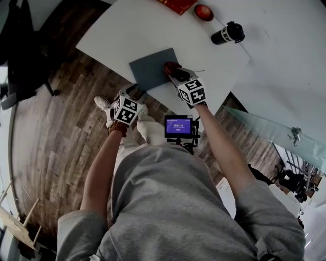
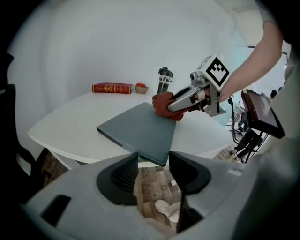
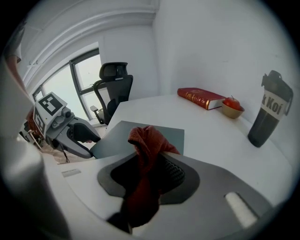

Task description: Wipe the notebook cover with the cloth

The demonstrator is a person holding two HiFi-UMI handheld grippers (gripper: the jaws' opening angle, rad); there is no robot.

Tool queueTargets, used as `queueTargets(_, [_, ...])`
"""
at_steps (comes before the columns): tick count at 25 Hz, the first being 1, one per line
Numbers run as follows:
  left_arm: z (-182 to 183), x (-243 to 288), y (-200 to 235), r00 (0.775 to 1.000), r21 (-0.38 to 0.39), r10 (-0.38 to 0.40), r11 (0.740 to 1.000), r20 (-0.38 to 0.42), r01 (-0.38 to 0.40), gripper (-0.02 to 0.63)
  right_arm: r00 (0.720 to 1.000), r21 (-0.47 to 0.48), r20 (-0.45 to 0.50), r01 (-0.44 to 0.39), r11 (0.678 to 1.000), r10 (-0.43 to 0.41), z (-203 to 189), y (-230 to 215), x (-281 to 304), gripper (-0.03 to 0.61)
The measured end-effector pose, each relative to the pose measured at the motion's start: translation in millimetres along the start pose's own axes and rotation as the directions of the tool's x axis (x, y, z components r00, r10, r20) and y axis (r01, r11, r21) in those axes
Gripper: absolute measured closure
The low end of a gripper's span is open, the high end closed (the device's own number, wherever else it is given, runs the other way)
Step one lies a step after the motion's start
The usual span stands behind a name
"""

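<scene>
A dark grey notebook [image 1: 152, 67] [image 2: 140, 129] [image 3: 117, 138] lies on the white table [image 1: 127, 30], its near corner jutting over the table's edge. My right gripper [image 1: 173, 71] [image 2: 176, 104] [image 3: 147, 164] is shut on a bunched red cloth [image 1: 170, 66] [image 2: 164, 104] [image 3: 145, 140], which rests on the notebook's right edge. My left gripper [image 1: 136, 92] [image 2: 153, 171] [image 3: 89, 136] hovers just off the overhanging corner. Its jaws stand apart with the floor showing between them, and the corner lies just beyond the tips, untouched.
At the table's far side lie a red book [image 1: 178, 5] [image 2: 111, 88] [image 3: 200, 97], a small bowl [image 1: 204, 12] [image 2: 141, 87] [image 3: 232, 108] and a black bottle [image 1: 228, 34] [image 2: 163, 80] [image 3: 269, 110]. A black office chair [image 3: 112, 86] stands by the window. A small screen [image 1: 178, 126] hangs at my chest.
</scene>
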State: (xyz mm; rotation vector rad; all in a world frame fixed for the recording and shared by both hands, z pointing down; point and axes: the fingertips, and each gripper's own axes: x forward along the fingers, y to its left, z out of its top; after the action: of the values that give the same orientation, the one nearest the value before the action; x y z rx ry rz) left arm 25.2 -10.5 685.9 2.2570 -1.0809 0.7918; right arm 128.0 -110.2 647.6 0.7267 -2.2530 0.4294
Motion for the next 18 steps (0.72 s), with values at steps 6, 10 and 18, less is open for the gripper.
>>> queueTargets(6, [1.0,2.5,-0.5,1.000,-0.001,-0.001,1.000,-0.010,0.001,0.405,0.999,-0.048,-0.020,-0.028,0.998,0.027,1.2,13.0,3.5,0.457])
queueTargets(10, [0.4,2.1,1.2,1.000,0.007,0.007,1.000,-0.011,-0.007,0.405,0.999,-0.021,-0.018,-0.040,0.999,0.040,2.0,18.6,6.1,0.462])
queueTargets(18, [-3.4,4.2,1.9,1.000,-0.004,0.023,1.000,-0.021,-0.023,0.403,0.989,0.024,-0.039,-0.138,0.990,0.139,4.6,37.1,13.2,0.468])
